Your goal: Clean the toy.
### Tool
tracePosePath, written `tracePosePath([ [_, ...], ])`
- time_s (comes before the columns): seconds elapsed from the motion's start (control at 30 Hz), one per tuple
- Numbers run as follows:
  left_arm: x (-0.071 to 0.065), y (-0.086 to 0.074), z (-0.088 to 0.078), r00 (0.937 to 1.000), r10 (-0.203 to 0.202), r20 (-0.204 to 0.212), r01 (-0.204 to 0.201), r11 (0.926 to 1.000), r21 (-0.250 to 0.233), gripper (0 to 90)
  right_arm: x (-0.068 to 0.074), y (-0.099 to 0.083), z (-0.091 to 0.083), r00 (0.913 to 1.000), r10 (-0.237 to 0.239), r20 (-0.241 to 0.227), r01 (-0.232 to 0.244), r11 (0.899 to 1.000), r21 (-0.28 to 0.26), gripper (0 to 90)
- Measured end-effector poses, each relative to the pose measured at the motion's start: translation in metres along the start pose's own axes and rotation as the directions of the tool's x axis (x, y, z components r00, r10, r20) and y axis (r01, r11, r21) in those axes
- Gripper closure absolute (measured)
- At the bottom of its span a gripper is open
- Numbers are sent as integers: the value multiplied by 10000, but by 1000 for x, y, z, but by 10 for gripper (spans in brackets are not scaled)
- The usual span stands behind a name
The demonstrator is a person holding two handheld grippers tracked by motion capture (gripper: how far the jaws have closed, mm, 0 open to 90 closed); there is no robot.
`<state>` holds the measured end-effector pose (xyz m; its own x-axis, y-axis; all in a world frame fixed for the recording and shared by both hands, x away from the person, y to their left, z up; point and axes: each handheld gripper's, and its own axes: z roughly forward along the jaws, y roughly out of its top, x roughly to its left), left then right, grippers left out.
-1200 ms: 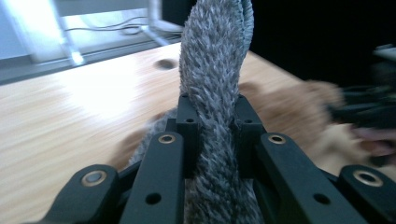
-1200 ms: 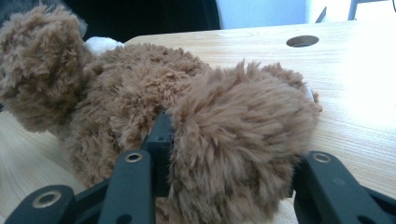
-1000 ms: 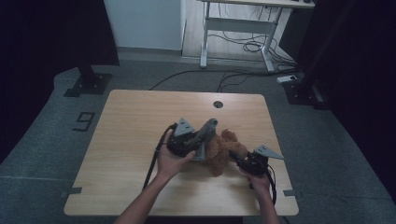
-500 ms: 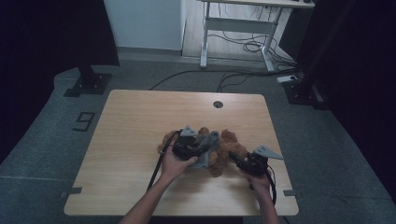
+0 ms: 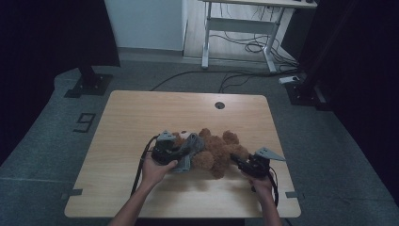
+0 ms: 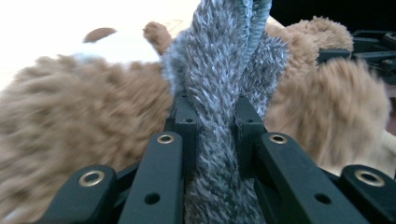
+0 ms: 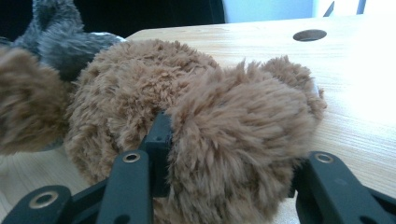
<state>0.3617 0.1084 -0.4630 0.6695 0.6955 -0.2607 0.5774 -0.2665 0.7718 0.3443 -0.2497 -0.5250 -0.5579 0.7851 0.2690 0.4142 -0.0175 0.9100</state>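
A: In the high view, where is the toy?

B: The brown plush bear (image 5: 219,151) lies on the wooden table (image 5: 141,117), near the front edge and a little right of the middle. A grey knitted piece (image 5: 188,149) — maybe a scarf or small garment, I cannot say which — lies over its left part. The left tool (image 5: 164,153) is at this grey piece, and the right tool (image 5: 244,165) is at the right end of the bear.

A: And the left gripper view?

B: The two black jaws of the left tool (image 6: 215,119) are closed tightly on the grey knitted piece (image 6: 219,70); the fabric is squeezed thin between them. Behind it is the brown fur of the bear (image 6: 84,116).

A: The right gripper view?

B: The right tool (image 7: 229,154) grips a round furry limb of the bear (image 7: 196,140) — the jaws stand on both sides and the fur bulges out between them. The table (image 7: 355,84) is beneath.

A: How will these things handle?

B: I judge both are light and very soft. The bear will give way under pressure, so a limb is a good place to hold; the round body would slip out. The grey piece is limp and stretchy, so it is better taken at an edge or a bunched fold. Nothing is fragile, but the knit can snag or slide if pulled too fast.
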Motion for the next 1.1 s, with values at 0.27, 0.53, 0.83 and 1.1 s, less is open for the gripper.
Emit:
tracePosePath([
  [0.27, 38, -13, -29, 9926, -701, -992, 655, 9966, -491, 762, -1, 0, 1, 10000, 48, 22, -48, 10000, -25, 543],
  [0.53, 63, -23, -39, 9693, -1179, -2157, 1105, 9928, -462, 766, -1, 0, 1, 9999, 76, 67, -76, 10000, -25, 545],
  [0.83, 6, 35, -42, 9851, 112, -1719, -371, 9883, -1482, 768, -1, 0, 1, 9998, 123, 147, -122, 9999, -40, 547],
  [1.1, -48, 72, 15, 9881, 1381, -672, -1448, 9835, -1085, 768, -2, 0, 1, 9998, 141, 112, -140, 9999, -31, 546],
])
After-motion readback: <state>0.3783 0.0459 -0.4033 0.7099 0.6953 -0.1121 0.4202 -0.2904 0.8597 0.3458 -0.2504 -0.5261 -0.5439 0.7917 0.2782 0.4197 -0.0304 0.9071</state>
